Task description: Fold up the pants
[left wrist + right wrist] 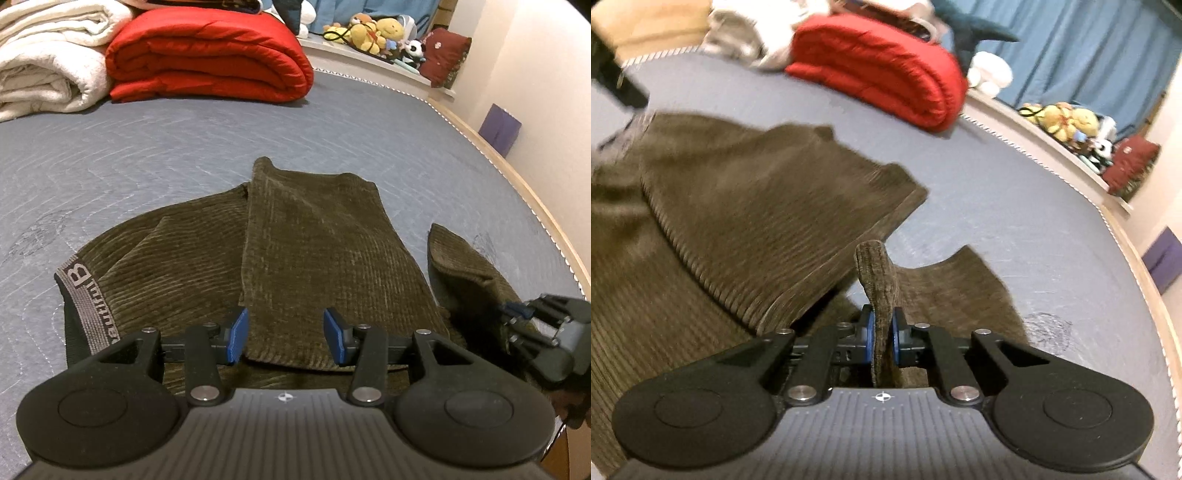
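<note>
- Grey bed carries the olive pants, lying in front of the red quilt.
- Your right gripper pinches a leg hem; left gripper hovers part-open, empty.
- Second leg's fold seems underway; next, carry that hem toward the waistband.

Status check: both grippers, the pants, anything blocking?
Left gripper open over pants. Right gripper shut on a pant-leg edge. Red quilt far off, nothing blocking.

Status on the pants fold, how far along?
Partway. Done: one leg of the olive pants already lies folded back over the seat on the bed. In hand: the right gripper is shut on a pinched edge of the other leg; the left gripper is open over the cloth. Left: that second leg still trails toward the bed's edge, and the waistband end is unfolded.
</note>
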